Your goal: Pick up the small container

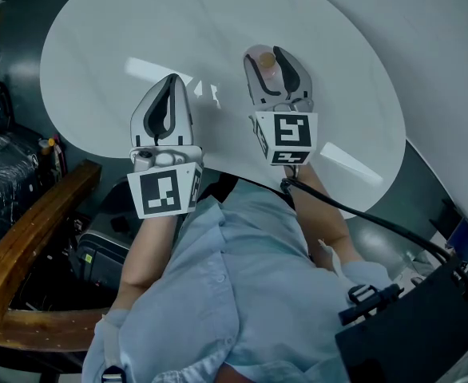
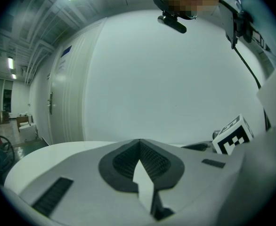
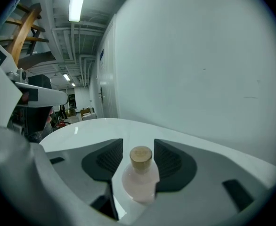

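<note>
A small clear bottle (image 1: 267, 61) with a tan cork cap stands upright on the white round table (image 1: 218, 22). My right gripper (image 1: 270, 54) has its jaws on either side of it. In the right gripper view the bottle (image 3: 140, 175) nearly fills the gap between the ribbed pads (image 3: 173, 161), and I see no clear press on it. My left gripper (image 1: 171, 80) hovers over the table's near edge, to the left of the bottle. Its jaw tips meet (image 2: 139, 142) with nothing between them.
The table's curved near edge runs just below both grippers. A white wall (image 1: 442, 38) rises behind the table. A wooden frame (image 1: 26, 238) and dark equipment (image 1: 2, 166) stand at the left. A black cable (image 1: 362, 214) trails from the right gripper.
</note>
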The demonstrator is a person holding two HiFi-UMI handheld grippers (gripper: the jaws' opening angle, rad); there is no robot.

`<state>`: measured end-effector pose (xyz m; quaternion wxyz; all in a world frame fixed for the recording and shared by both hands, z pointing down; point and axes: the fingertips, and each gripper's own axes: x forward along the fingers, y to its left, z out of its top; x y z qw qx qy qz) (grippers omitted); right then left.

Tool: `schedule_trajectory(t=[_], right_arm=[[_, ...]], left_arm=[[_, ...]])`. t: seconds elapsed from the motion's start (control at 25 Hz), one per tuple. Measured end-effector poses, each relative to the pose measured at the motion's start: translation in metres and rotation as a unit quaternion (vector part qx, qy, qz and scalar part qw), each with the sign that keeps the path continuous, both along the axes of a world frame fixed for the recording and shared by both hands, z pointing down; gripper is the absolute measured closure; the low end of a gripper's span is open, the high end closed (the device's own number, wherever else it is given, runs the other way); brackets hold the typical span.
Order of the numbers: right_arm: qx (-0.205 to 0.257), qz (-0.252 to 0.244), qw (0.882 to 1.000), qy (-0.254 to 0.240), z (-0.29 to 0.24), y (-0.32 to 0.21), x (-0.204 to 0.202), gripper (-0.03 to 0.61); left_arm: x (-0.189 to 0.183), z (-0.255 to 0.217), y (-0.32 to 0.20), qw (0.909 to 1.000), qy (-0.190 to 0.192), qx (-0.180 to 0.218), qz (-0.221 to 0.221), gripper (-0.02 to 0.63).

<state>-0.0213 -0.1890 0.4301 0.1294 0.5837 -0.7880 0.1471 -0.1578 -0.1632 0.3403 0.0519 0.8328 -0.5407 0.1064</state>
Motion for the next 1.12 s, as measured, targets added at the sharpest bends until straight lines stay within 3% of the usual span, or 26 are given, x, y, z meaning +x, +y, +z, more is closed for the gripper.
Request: schedule_trajectory(t=[1.12], right_arm=[[-0.018,0.001,1.0,0.008,0.011,-0.001,-0.003,0.408]], left_arm=[[-0.007,0.003,-0.002,0.9999,-0.001,-0.009,-0.005,0.615]])
